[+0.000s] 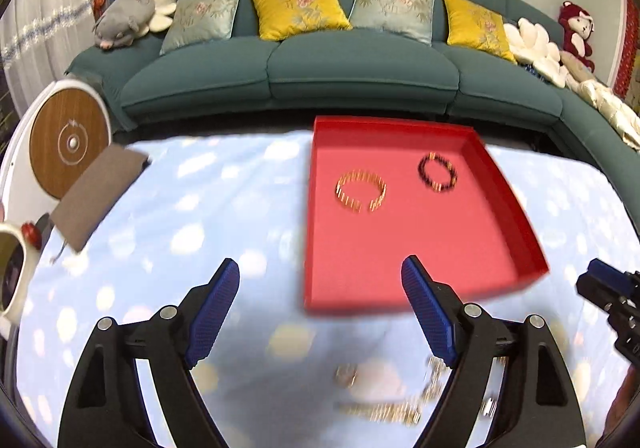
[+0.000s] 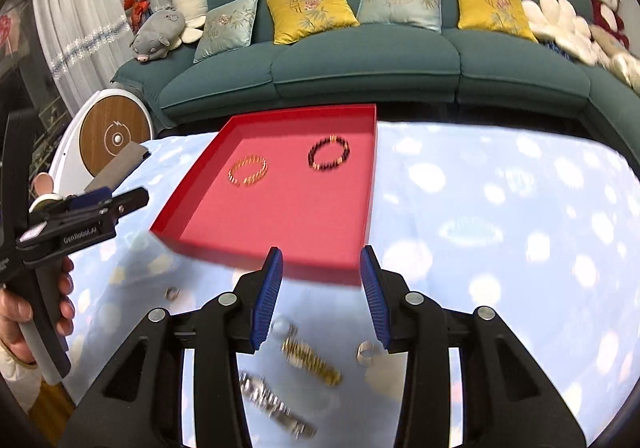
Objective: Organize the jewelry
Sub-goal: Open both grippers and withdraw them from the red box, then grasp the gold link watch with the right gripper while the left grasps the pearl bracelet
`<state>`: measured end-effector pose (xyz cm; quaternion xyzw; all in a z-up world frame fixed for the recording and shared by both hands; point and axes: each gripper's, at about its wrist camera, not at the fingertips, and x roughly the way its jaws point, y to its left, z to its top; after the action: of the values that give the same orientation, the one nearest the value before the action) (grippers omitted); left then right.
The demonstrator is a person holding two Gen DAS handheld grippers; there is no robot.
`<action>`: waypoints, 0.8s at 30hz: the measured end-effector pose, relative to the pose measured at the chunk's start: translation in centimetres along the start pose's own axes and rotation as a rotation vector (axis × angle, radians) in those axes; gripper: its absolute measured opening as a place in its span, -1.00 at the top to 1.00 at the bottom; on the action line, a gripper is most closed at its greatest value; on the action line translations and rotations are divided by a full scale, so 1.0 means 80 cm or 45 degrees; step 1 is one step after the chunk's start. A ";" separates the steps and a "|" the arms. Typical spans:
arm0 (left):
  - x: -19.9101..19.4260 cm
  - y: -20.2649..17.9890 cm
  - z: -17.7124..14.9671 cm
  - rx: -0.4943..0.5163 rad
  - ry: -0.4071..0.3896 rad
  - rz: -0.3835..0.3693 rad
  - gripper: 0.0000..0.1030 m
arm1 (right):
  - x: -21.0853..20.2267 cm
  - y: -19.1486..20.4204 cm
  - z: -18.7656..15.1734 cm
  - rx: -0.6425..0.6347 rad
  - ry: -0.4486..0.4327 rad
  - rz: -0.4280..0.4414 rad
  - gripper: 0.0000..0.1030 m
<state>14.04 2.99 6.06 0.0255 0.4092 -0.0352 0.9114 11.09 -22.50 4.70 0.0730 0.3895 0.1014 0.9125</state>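
On the blue cloud-print surface (image 2: 500,208), a shallow red tray (image 2: 362,208) holds a gold bracelet (image 2: 248,171) and a dark beaded bracelet (image 2: 329,153); left tongs (image 1: 320,280) and right tongs (image 2: 321,268) both gape empty.

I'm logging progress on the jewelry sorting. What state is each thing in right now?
Red tray: open, flat on the table.
Gold bracelet: in the tray.
Dark bead bracelet: in the tray.
Gold chain: on the cloth, outside the tray.
Silver watch: on the cloth, outside.
Left gripper: open, empty.
Right gripper: open, empty.
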 end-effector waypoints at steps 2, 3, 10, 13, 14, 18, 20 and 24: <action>-0.007 0.004 -0.027 -0.008 0.039 0.022 -0.56 | -0.013 -0.002 -0.023 0.033 0.008 0.007 0.24; -0.010 0.005 -0.039 -0.017 0.050 0.026 -0.56 | -0.017 -0.001 -0.034 0.043 0.010 0.000 0.23; -0.017 0.009 -0.116 -0.128 0.157 -0.021 -0.57 | -0.016 0.008 -0.079 -0.004 0.038 -0.047 0.21; -0.013 -0.002 -0.135 -0.109 0.180 -0.052 -0.57 | -0.011 0.013 -0.086 -0.053 0.043 -0.051 0.21; -0.010 -0.007 -0.137 -0.090 0.180 -0.046 -0.57 | -0.010 0.014 -0.089 -0.065 0.046 -0.050 0.21; 0.001 -0.015 -0.137 -0.090 0.193 -0.070 -0.57 | 0.007 0.021 -0.093 -0.131 0.064 -0.047 0.21; 0.008 -0.015 -0.137 -0.122 0.225 -0.108 -0.57 | 0.020 0.022 -0.093 -0.154 0.078 -0.050 0.21; 0.014 -0.013 -0.135 -0.157 0.231 -0.126 -0.57 | 0.044 0.021 -0.095 -0.182 0.113 -0.033 0.21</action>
<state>6.64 2.71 -1.94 -0.0478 0.4923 -0.0526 0.8675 7.76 -19.64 -2.56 -0.0017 0.4221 0.1203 0.8985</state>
